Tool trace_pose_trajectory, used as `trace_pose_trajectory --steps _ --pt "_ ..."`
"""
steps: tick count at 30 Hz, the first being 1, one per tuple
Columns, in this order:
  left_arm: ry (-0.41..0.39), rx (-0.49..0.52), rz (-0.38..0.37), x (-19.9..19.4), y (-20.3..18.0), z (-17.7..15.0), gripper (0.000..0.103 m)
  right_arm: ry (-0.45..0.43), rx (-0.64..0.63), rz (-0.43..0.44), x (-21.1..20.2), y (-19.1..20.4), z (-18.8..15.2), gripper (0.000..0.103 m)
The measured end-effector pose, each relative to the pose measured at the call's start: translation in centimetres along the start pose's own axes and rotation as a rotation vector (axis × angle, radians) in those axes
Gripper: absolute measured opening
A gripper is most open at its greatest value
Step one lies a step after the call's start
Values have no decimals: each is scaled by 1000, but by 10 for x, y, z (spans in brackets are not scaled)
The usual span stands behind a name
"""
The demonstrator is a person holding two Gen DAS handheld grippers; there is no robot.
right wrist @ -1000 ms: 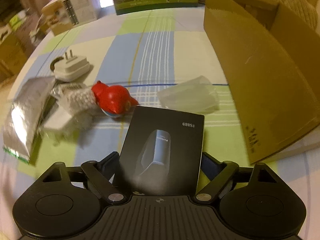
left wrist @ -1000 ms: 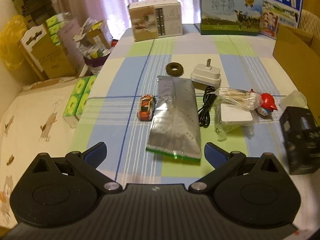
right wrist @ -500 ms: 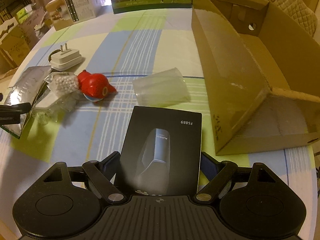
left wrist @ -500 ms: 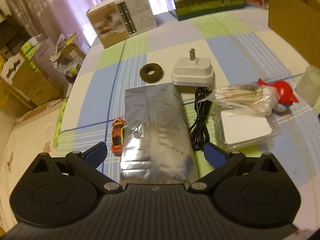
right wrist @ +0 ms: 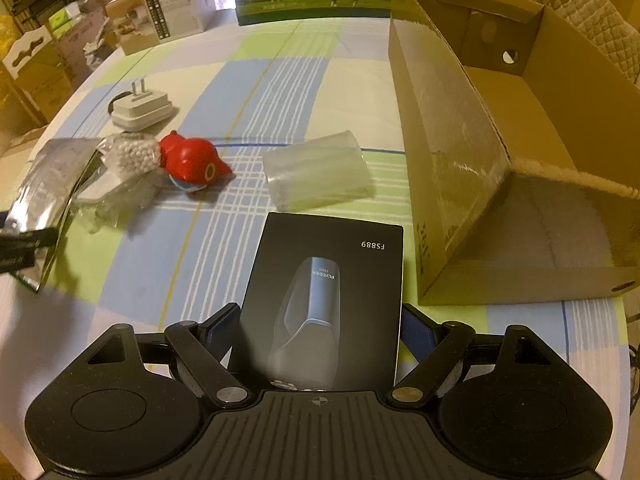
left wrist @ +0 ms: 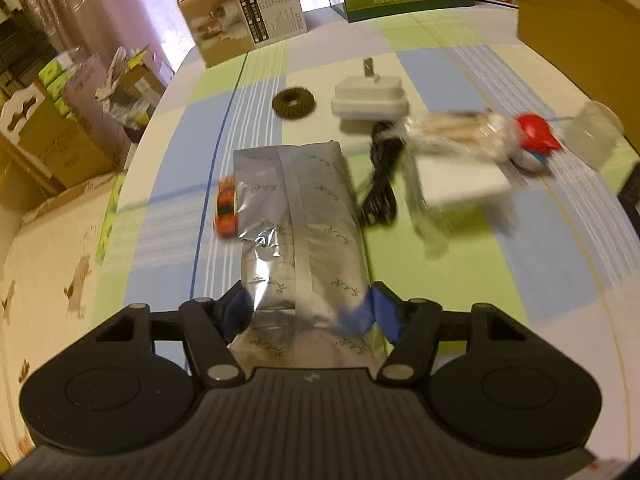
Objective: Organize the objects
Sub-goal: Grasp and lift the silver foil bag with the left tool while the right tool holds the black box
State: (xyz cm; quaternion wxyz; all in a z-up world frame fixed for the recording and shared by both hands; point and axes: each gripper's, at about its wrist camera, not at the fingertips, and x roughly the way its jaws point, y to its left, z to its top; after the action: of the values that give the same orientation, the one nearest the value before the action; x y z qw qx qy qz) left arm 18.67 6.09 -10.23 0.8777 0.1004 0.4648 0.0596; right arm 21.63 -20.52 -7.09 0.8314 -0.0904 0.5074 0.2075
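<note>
While my left gripper point(left wrist: 308, 312) has its blue fingers point(left wrist: 236, 310) pressed against both sides of the silver foil pouch point(left wrist: 298, 216), pinching its near end, I'd guess this thing handles light and floppy. The foil is already crinkling where I squeeze, so it'll probably sag if lifted by one end. It looks slick too. A hold closer to the middle, across the narrow width, seems safer to me. The pouch lies flat on the bench point(left wrist: 460, 280), its long axis running straight away from me, far end pointing toward the brown hair tie point(left wrist: 294, 103).

My right gripper point(right wrist: 318, 330) has its fingers clamped on the black shaver box point(right wrist: 326, 300), which is stiff cardboard, so an easy hold by its long sides. Its long axis runs away from me as well, far end aimed at the clear plastic packet point(right wrist: 318, 172). The open cardboard box point(right wrist: 516, 152) sits just beside it on the right, probably where stuff ends up.

Around the pouch: an orange toy car point(left wrist: 226, 210) touching its left edge, a black cable point(left wrist: 380, 184) on the right, then a bag of cotton swabs point(left wrist: 452, 130), a white charger point(left wrist: 370, 98) and a red toy point(left wrist: 536, 138). It's all a bit motion-blurred.
</note>
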Motion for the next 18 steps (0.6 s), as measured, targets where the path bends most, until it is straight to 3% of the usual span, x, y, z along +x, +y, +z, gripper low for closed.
trace_pose_trajectory --steps 9,12,18 --pt "54 -107 -96 -61 -1 -59 62 33 -39 29 -16 -2 -26 81" --pt "42 -104 -87 -65 -3 -57 75 49 -23 34 -16 -3 -32 81" --pt "34 -94 -37 -50 -9 -31 81 30 -25 17 -16 -2 -29 81"
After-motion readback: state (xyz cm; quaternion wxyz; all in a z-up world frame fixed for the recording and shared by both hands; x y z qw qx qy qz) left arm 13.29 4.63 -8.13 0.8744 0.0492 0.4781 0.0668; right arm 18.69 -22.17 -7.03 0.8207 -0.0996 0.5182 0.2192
